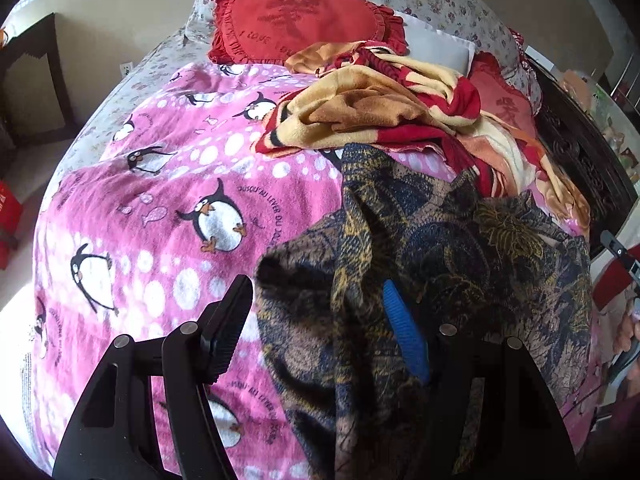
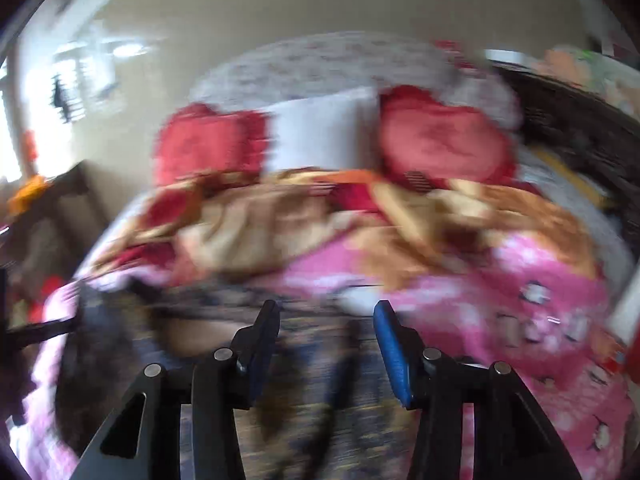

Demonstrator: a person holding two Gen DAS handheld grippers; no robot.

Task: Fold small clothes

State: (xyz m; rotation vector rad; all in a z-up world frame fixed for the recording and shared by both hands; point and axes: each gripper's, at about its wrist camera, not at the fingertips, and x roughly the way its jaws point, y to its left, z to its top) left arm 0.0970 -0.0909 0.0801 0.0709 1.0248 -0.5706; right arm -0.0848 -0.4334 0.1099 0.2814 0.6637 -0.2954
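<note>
A dark blue and gold patterned garment [image 1: 440,248] lies crumpled on the pink penguin blanket [image 1: 160,200]. My left gripper [image 1: 316,300] is open above the garment's left part; cloth lies between the fingers and partly covers the blue-padded right finger [image 1: 404,332]. The right wrist view is blurred by motion. My right gripper [image 2: 326,320] is open over the same garment [image 2: 312,380], holding nothing. The right gripper's tool shows at the right edge of the left wrist view [image 1: 620,252].
A red and cream blanket [image 1: 392,108] is heaped behind the garment. Red heart cushions [image 1: 296,20] and a white pillow [image 1: 436,44] lie at the head of the bed. A dark carved headboard [image 1: 580,160] runs along the right. A dark chair [image 1: 32,80] stands at the left.
</note>
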